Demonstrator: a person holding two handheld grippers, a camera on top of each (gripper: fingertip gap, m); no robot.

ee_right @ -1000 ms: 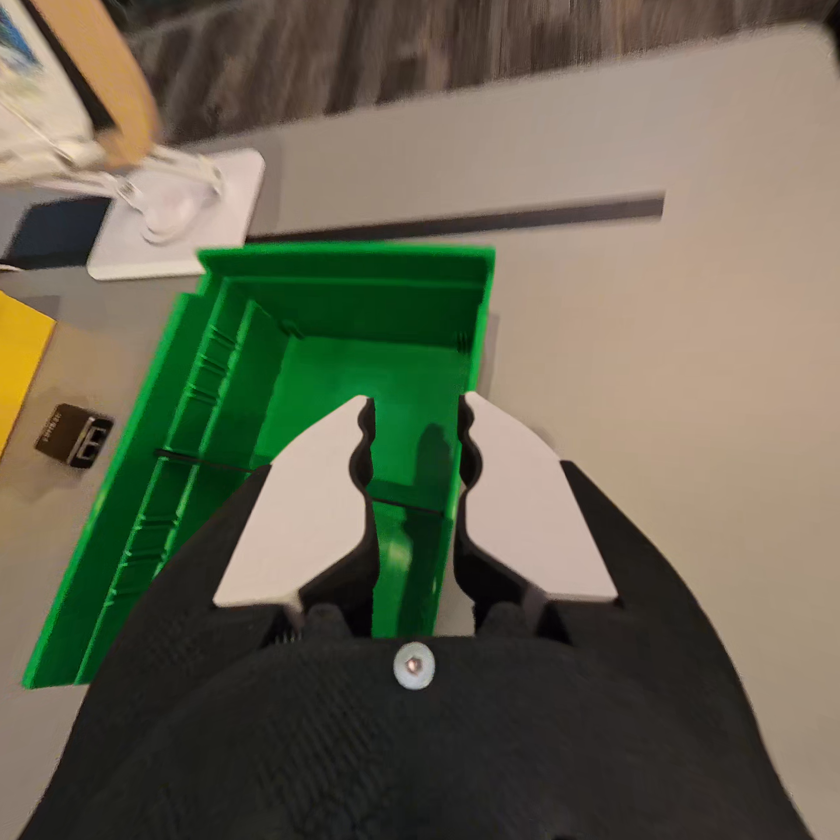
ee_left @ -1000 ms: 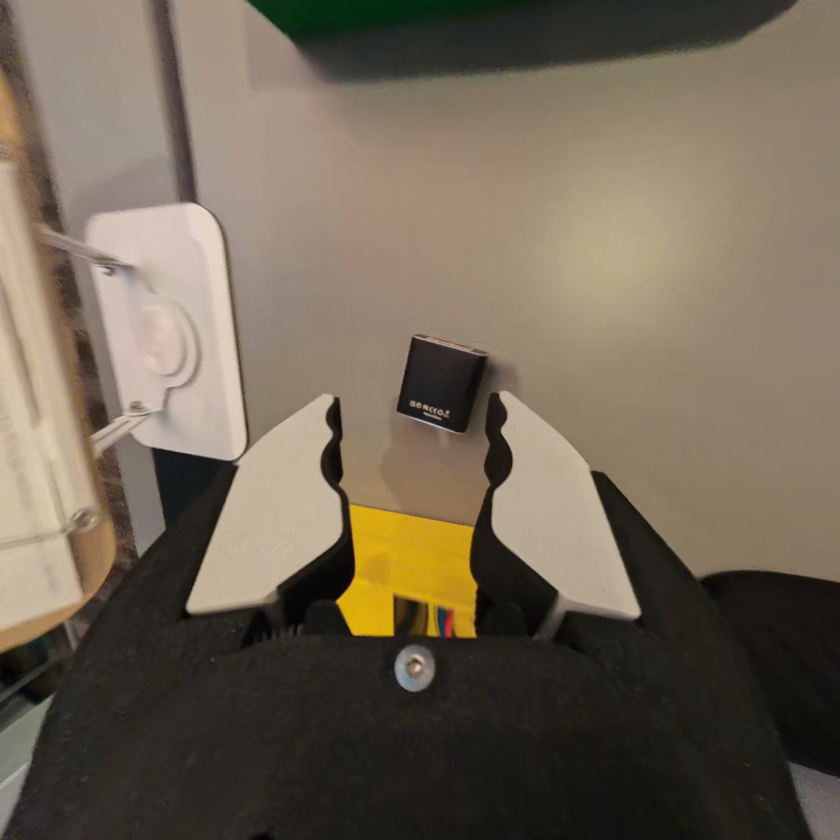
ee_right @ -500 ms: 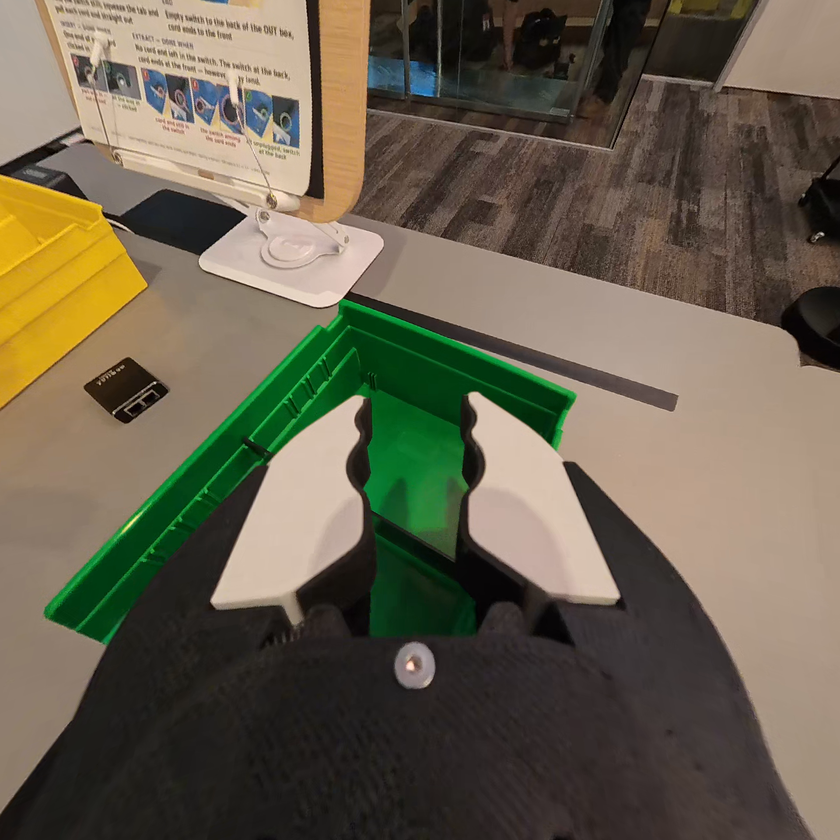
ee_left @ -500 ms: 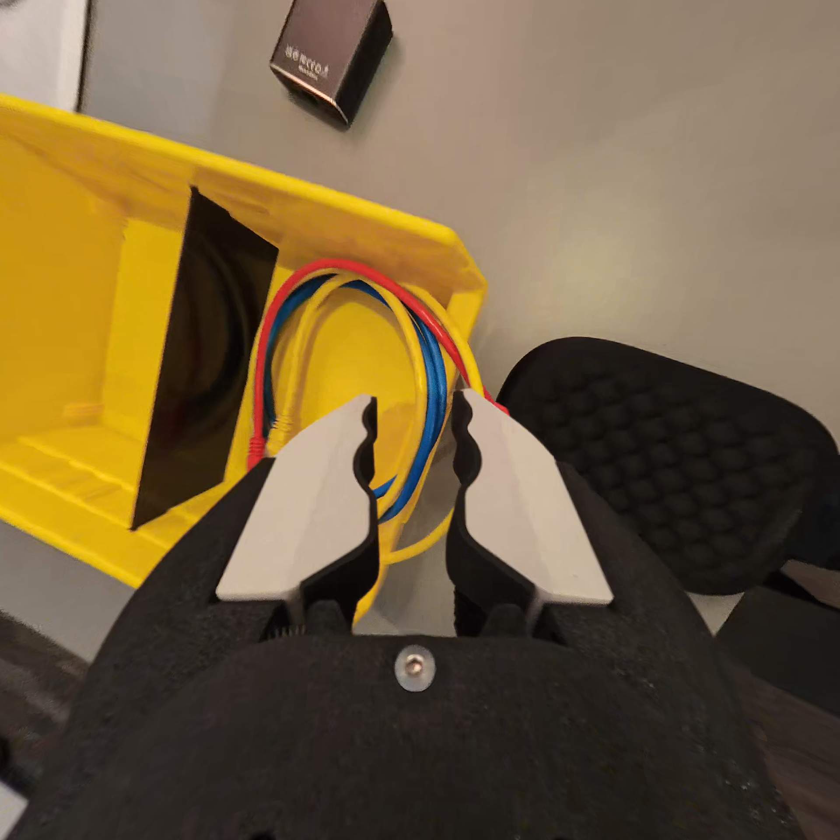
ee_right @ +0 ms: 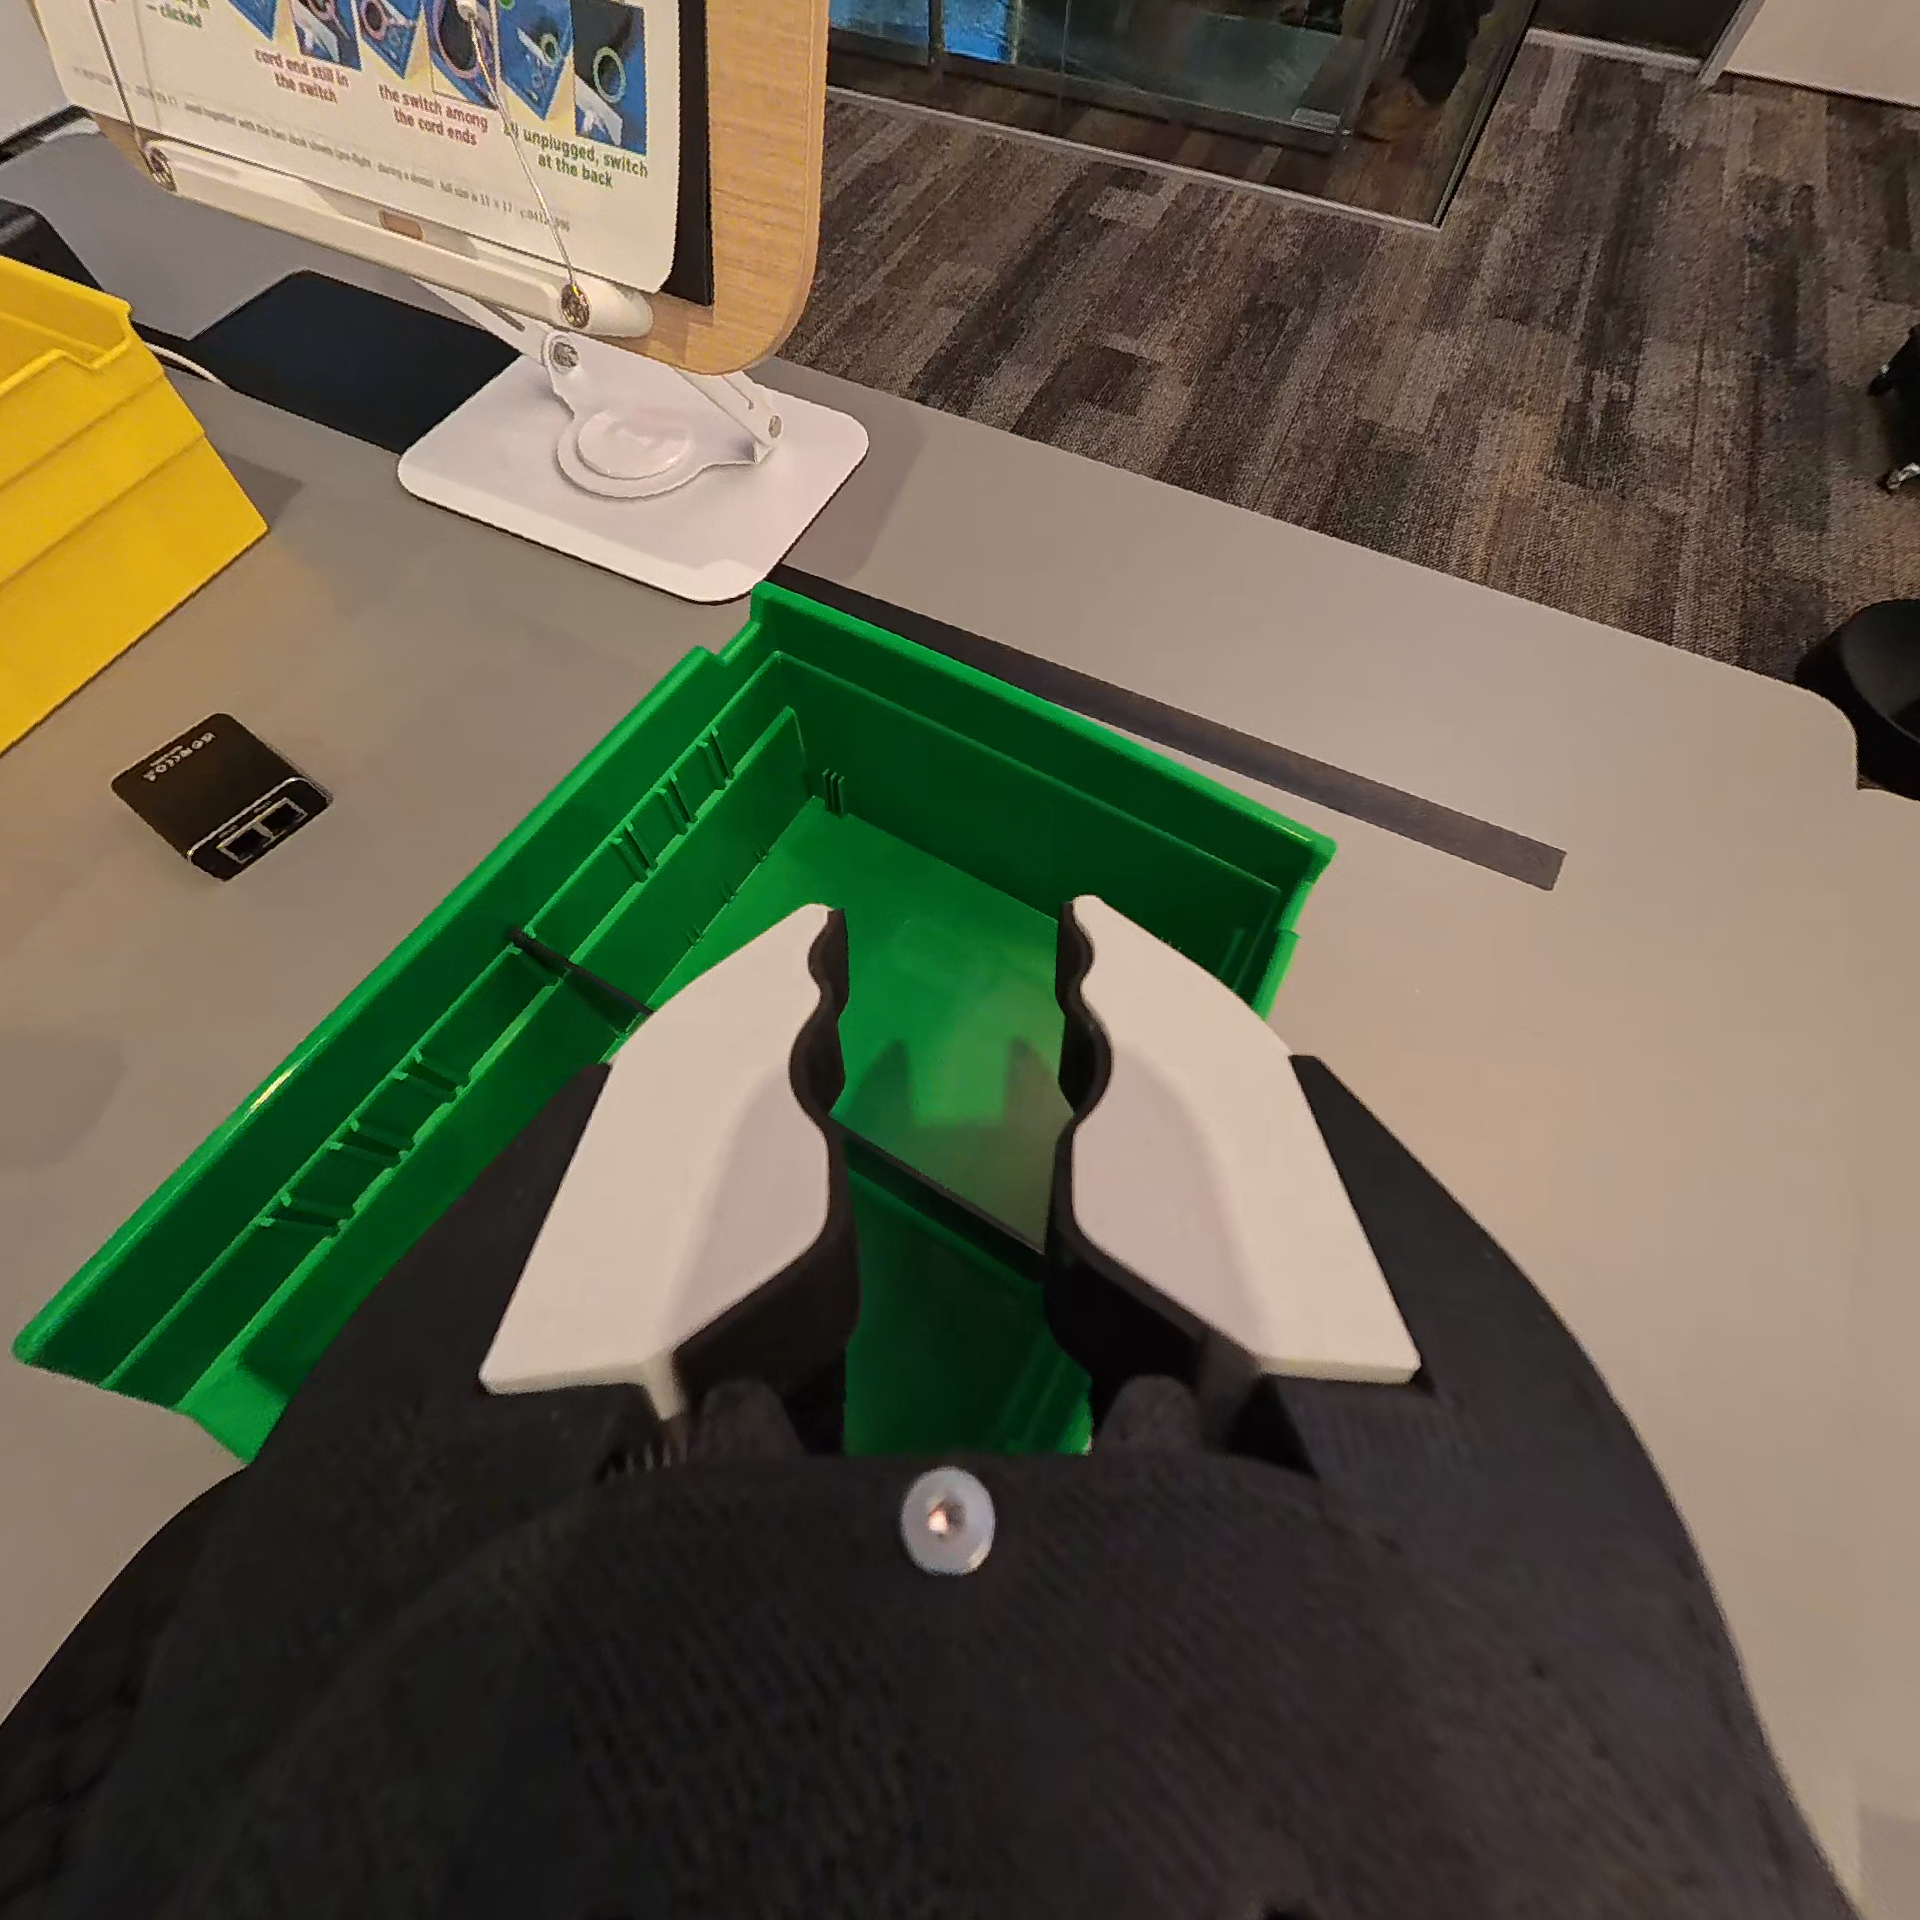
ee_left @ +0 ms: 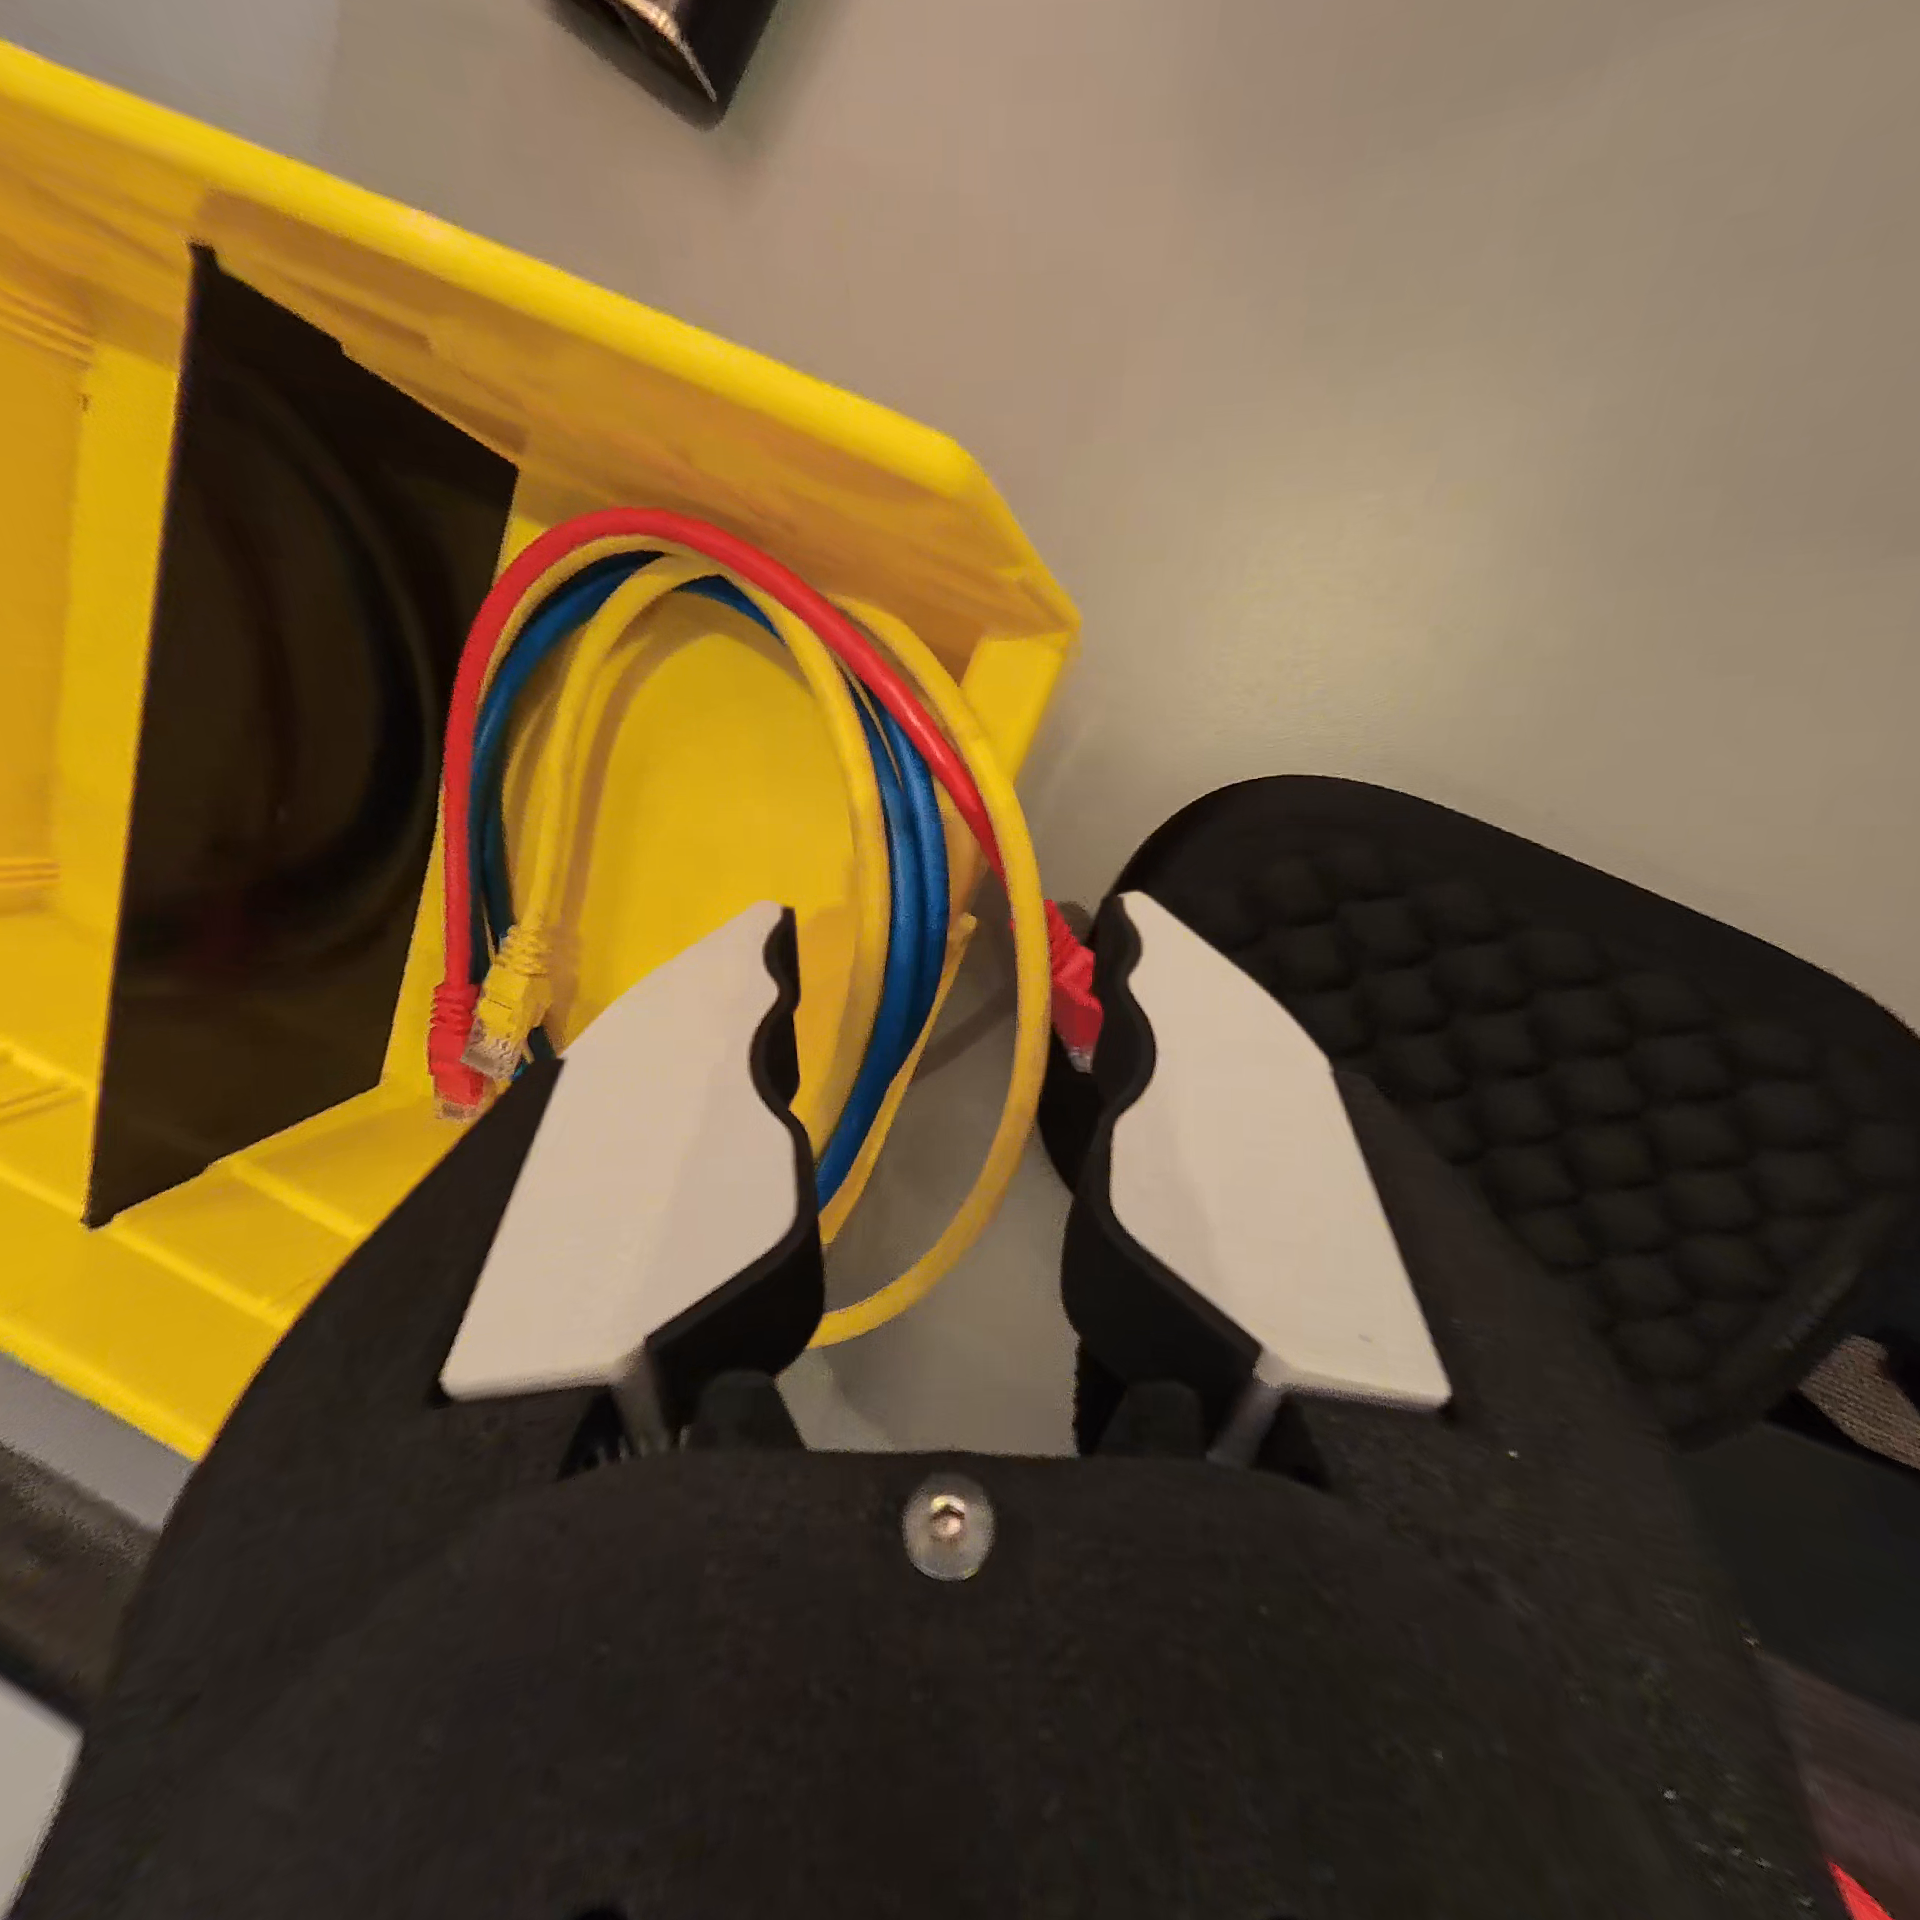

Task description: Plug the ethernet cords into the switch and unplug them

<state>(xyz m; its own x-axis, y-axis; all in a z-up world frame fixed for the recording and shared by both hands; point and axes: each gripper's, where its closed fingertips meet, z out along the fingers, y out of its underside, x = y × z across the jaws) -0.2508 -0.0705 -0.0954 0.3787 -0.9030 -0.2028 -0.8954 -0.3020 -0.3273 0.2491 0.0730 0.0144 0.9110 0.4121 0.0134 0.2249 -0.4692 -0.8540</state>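
In the left wrist view, red (ee_left: 727, 561), blue (ee_left: 914, 831) and yellow (ee_left: 1029, 935) ethernet cords lie coiled at the open end of a yellow bin (ee_left: 623, 343). My left gripper (ee_left: 951, 925) is open just above them. The blue and yellow loops show between its jaws, not gripped. A red plug (ee_left: 1070, 987) sits by the right finger. Only a corner of the small black switch (ee_left: 665, 42) shows at the top edge; it lies whole on the table in the right wrist view (ee_right: 223, 795). My right gripper (ee_right: 951, 920) is open and empty over a green bin (ee_right: 935, 748).
A black divider (ee_left: 291, 727) stands inside the yellow bin, which also shows in the right wrist view (ee_right: 104, 488). A black chair (ee_left: 1558, 1039) is beside the table edge. A white stand (ee_right: 634, 478) holding an instruction board stands behind the green bin. The grey table (ee_right: 1455, 1039) extends right.
My left gripper swung from the switch down to the cords in the yellow bin, and its jaws have opened wider. My right gripper tilted up and moved forward over the green bin.
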